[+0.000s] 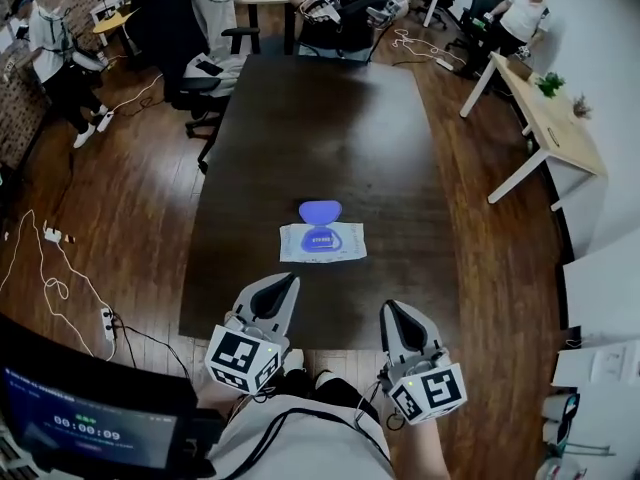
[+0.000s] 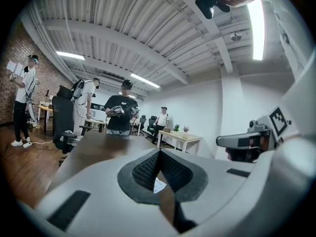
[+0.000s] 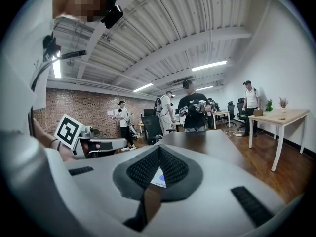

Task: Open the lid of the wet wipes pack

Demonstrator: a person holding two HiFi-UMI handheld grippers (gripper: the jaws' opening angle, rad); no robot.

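Note:
The white wet wipes pack (image 1: 322, 244) lies flat on the dark table (image 1: 320, 128), a little toward the near edge. Its blue lid (image 1: 320, 211) stands flipped open on the far side, above a blue opening ring. Both grippers hover near the table's front edge, short of the pack and apart from it. My left gripper (image 1: 291, 279) is shut and holds nothing; a sliver of the pack (image 2: 158, 185) shows below its closed tips. My right gripper (image 1: 389, 306) is also shut and empty, and part of the pack (image 3: 159, 177) shows under its pads.
Black office chairs (image 1: 205, 78) stand at the table's far left end. Several people stand around the room. A light wooden desk (image 1: 550, 118) is at the right. Cables and a power strip (image 1: 106, 323) lie on the floor at left, beside a screen (image 1: 90, 423).

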